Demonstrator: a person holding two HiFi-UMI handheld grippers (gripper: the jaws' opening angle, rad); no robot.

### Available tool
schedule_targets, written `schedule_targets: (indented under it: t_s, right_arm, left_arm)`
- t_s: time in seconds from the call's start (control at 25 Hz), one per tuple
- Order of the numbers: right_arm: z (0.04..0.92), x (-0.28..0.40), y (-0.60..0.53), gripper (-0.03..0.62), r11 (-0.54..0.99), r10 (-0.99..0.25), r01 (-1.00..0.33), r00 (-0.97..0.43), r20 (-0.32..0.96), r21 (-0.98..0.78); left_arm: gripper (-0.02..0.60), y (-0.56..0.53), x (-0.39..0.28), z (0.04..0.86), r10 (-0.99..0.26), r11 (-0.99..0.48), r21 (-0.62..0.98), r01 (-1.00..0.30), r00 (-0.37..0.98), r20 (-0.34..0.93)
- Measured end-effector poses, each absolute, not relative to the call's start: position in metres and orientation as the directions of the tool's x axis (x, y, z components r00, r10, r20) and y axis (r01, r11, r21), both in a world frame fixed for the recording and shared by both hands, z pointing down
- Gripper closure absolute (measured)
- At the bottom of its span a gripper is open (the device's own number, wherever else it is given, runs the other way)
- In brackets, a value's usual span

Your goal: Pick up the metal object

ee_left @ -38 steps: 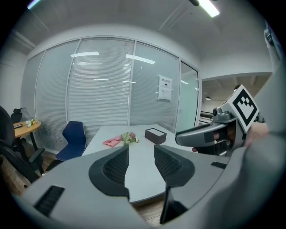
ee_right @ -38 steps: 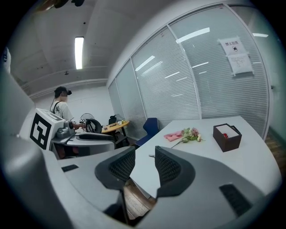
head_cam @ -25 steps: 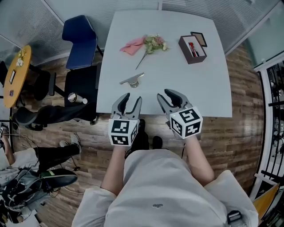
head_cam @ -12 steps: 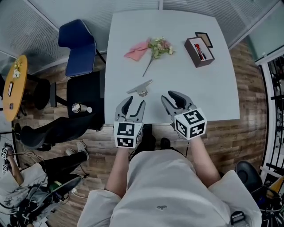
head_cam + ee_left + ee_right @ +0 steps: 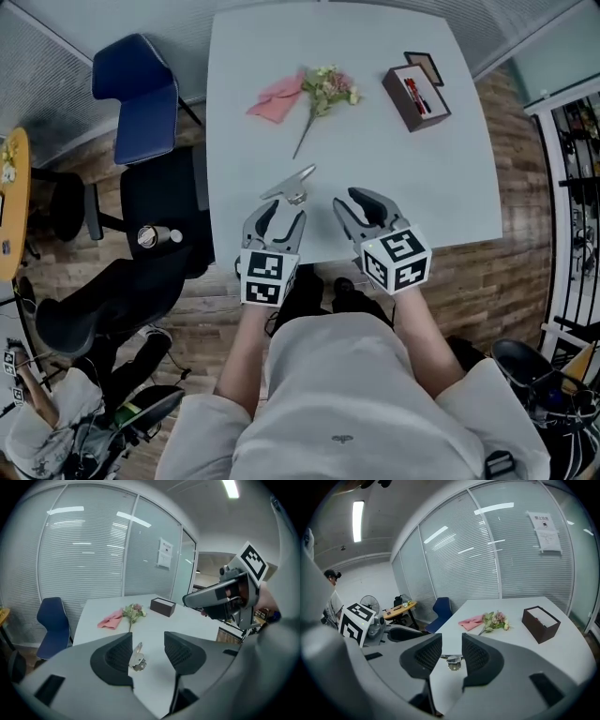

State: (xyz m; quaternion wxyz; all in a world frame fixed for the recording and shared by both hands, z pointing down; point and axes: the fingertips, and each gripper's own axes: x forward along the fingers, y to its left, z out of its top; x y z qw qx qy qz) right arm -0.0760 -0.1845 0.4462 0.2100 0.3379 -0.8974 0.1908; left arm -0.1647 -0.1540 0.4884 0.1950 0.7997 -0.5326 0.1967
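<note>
Left gripper view: left claw [image 5: 147,644] wide, jaws just been opening, nothing between the pads. Metal object [image 5: 137,658] lies flat on the table [image 5: 154,623] just ahead, toward the left pad. Right claw [image 5: 451,648] also parted, empty, aimed at the same piece. Risks: off-centre approach shoves it; low, slick part slips the pads; claws collide.

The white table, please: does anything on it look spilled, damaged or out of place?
Nothing stands out: the silvery metal object, pink cloth, flower sprig and open dark-brown box lie tidily on the white table, with nothing spilled or broken.
</note>
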Motion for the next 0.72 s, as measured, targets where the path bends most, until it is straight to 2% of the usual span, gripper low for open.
schedule_targets:
  t_s: [0.36,0.72]
  right_arm:
    - [0.462,-0.075,-0.191,0.459,0.663,-0.538,-0.721,-0.645,0.543,-0.200]
    - [0.480,-0.070,-0.197,0.461,0.653,-0.517,-0.728,-0.630,0.580,-0.209]
  left_arm:
    - [0.376,-0.166,-0.157,0.523,-0.692,-0.462,0.082,-0.883,0.417,0.590]
    - [0.376,-0.173,-0.158,0.555,-0.645,-0.477,0.081,-0.875,0.411,0.644]
